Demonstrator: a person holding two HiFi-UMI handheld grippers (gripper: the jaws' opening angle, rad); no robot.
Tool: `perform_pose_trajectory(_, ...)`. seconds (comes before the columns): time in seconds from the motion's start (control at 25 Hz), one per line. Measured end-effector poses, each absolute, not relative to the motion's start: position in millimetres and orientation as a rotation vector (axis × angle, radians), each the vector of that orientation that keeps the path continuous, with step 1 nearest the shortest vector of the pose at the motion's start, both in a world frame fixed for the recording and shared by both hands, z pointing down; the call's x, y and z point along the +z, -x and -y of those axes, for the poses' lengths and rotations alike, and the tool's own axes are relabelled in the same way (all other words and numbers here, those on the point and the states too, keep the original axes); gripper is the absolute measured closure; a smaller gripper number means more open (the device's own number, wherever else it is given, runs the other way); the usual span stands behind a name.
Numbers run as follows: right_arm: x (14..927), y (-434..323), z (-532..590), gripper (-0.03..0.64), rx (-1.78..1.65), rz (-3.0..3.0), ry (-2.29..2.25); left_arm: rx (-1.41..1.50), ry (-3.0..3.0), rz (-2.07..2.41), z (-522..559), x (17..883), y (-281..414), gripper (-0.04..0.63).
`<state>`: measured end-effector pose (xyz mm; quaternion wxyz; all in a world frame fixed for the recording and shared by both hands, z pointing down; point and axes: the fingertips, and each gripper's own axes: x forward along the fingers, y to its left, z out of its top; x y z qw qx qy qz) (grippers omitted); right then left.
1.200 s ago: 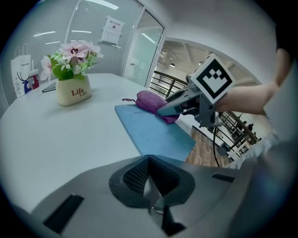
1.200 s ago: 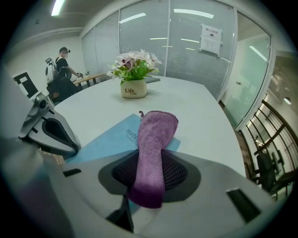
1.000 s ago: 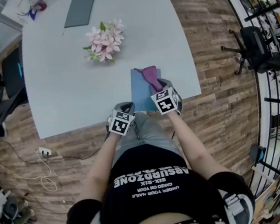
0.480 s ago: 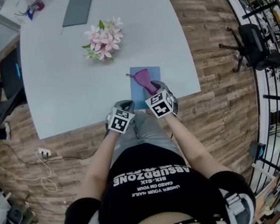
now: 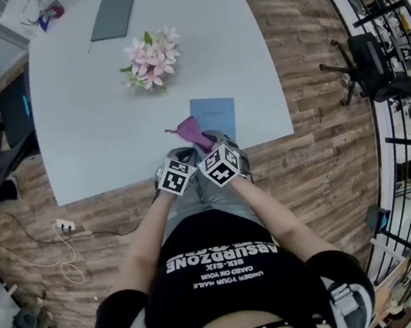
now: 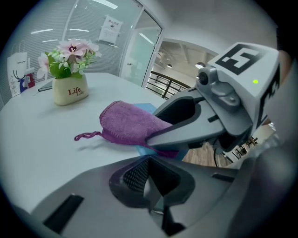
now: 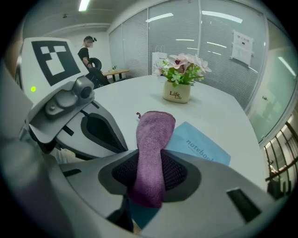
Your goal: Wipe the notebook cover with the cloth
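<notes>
A light blue notebook (image 5: 214, 114) lies flat near the table's front edge, its cover lettered "notebook" (image 7: 199, 148). My right gripper (image 5: 207, 144) is shut on a purple cloth (image 5: 189, 130), which trails onto the table just left of the notebook's near corner. The cloth (image 7: 151, 148) runs straight out from between the right jaws. From the left gripper view, the cloth (image 6: 128, 124) partly hides the notebook (image 6: 148, 108). My left gripper (image 5: 181, 159) hovers at the table's front edge, close beside the right one. Its jaws stand together with nothing between them (image 6: 151, 186).
A small pot of pink flowers (image 5: 151, 58) stands mid-table beyond the notebook. A dark grey flat book (image 5: 113, 17) lies at the far edge. Left of the table is a dark chair (image 5: 16, 108). Railings and an office chair (image 5: 372, 65) are at the right.
My right gripper has dragged the cloth across the notebook cover, leftward and toward me, ending off its near left corner. The left gripper has stayed put.
</notes>
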<state>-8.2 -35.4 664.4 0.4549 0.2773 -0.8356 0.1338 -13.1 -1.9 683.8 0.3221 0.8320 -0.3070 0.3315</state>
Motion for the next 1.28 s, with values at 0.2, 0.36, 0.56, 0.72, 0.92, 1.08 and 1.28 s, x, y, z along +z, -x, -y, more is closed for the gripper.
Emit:
perform_pose_trajectory(0.2,663,15,25,0.479,0.338,2.075,-0.655,0.852,-2.190,0.813,2,684,15,0.580)
perform_pose_trajectory(0.36,662,11,20,0.479,0.413,2.084,-0.627,0.839,-2.191,0.810,2,683,15,0.580)
perform_pose_trajectory(0.56,663,6,9,0.479,0.528,2.084,-0.628,0.835,-2.201,0.812,0,683,15,0.580)
perform_pose_trajectory(0.72,664,3,3,0.479,0.567,2.079,-0.641,0.843,-2.209,0.812,0,683,15,0.580)
perform_pose_trajectory(0.92,664,3,-2,0.479,0.563,2.087,-0.636,0.845,-2.211,0.810,0,683,14,0.580)
perform_pose_trajectory(1.08,663,2,-1,0.479,0.572,2.092,-0.649,0.844,-2.213,0.805,1,683,14,0.580)
perform_pose_trajectory(1.28,664,-7,2,0.479,0.582,2.071,-0.685,0.847,-2.218,0.792,0,682,14,0.580)
